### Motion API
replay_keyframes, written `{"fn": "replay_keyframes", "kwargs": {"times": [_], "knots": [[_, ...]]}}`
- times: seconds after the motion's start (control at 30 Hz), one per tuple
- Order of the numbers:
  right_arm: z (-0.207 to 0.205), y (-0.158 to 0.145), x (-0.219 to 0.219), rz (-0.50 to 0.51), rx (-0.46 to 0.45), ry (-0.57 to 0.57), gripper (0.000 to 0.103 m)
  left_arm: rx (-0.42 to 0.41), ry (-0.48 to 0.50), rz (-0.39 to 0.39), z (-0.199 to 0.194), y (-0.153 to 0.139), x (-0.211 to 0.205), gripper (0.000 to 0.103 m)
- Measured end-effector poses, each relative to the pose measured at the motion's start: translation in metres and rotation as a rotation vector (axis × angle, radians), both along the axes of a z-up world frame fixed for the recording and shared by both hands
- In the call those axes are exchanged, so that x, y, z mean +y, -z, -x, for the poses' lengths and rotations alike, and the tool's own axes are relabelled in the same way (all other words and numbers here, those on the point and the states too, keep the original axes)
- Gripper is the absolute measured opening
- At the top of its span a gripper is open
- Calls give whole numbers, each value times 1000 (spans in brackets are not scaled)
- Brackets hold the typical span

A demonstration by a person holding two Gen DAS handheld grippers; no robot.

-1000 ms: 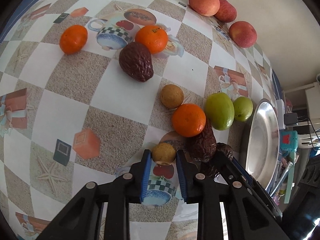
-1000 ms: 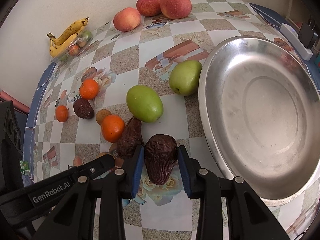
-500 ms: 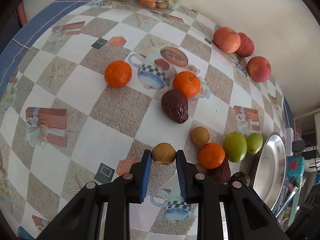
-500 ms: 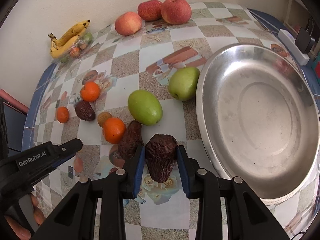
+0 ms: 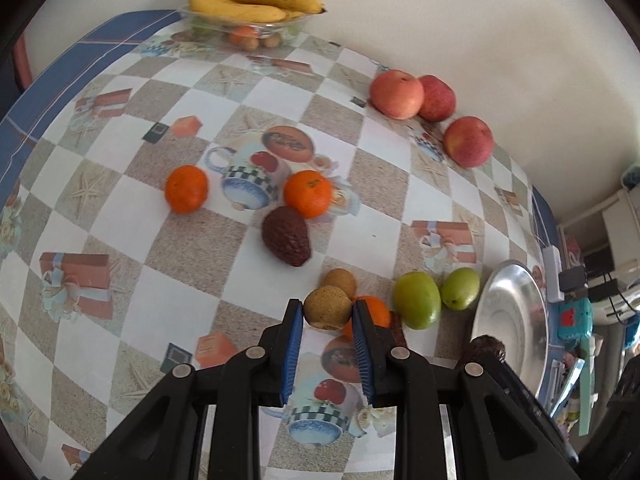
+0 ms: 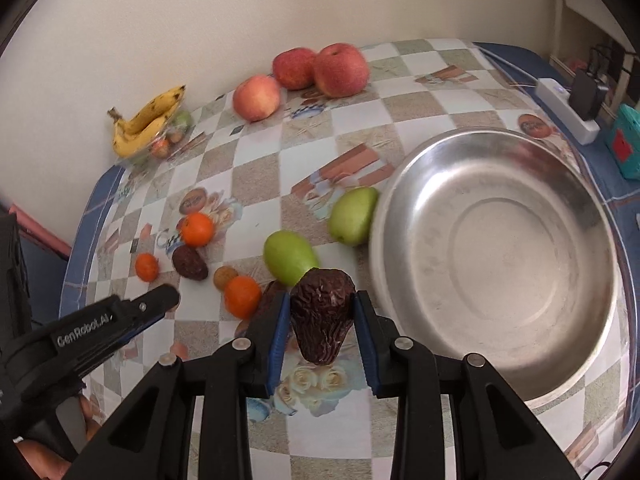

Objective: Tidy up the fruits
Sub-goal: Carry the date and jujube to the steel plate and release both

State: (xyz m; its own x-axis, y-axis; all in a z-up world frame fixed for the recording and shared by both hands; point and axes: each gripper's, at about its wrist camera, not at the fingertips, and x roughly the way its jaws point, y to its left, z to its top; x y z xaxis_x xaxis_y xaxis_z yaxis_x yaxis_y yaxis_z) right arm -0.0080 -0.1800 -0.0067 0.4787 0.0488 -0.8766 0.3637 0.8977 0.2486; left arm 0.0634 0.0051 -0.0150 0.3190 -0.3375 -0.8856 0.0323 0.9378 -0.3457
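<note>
My left gripper (image 5: 326, 312) is shut on a small round tan fruit (image 5: 327, 307), held above the checked tablecloth. My right gripper (image 6: 320, 312) is shut on a wrinkled dark brown fruit (image 6: 322, 314), lifted beside the steel bowl (image 6: 496, 336). On the cloth lie three oranges (image 5: 307, 193), another dark brown fruit (image 5: 286, 236), a second tan fruit (image 5: 340, 280), two green fruits (image 5: 417, 300) and three red apples (image 5: 397, 94). In the right wrist view the left gripper's black arm (image 6: 100, 320) enters from the left.
A clear dish with bananas (image 5: 252, 0) and small fruit stands at the far edge by the wall. A white power strip (image 6: 568, 108) and a teal object (image 6: 624, 140) lie beyond the bowl. Another dark fruit (image 6: 272, 294) sits half hidden behind my right fingers.
Both grippers have risen with their fruit, so the table looks farther away. The banana dish has come into the left wrist view.
</note>
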Motion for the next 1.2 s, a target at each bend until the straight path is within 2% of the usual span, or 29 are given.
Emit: {"fn": "replay_keyframes", "kwargs": {"times": [0.13,0.27,0.43,0.53,0.63,0.8,1.03,1.2], "knots": [[11,-6,-25,38,-6,82,34,-36,91,12,7,-7,-25,27],[24,-7,-52,94,14,174,34,-71,205,57,16,-14,-56,27],[38,-7,-80,97,18,270,34,-98,347,113,29,-15,-100,27],[44,-10,-88,98,7,302,34,-93,395,152,33,-12,-118,27],[46,-13,-91,111,3,314,34,-85,425,189,35,-8,-131,27],[47,-14,-92,109,-1,323,34,-96,470,184,40,-7,-143,28],[47,-14,-93,96,-8,331,34,-98,470,200,40,-8,-140,34],[47,-14,-93,92,-7,334,34,-101,459,187,38,-8,-138,35]]}}
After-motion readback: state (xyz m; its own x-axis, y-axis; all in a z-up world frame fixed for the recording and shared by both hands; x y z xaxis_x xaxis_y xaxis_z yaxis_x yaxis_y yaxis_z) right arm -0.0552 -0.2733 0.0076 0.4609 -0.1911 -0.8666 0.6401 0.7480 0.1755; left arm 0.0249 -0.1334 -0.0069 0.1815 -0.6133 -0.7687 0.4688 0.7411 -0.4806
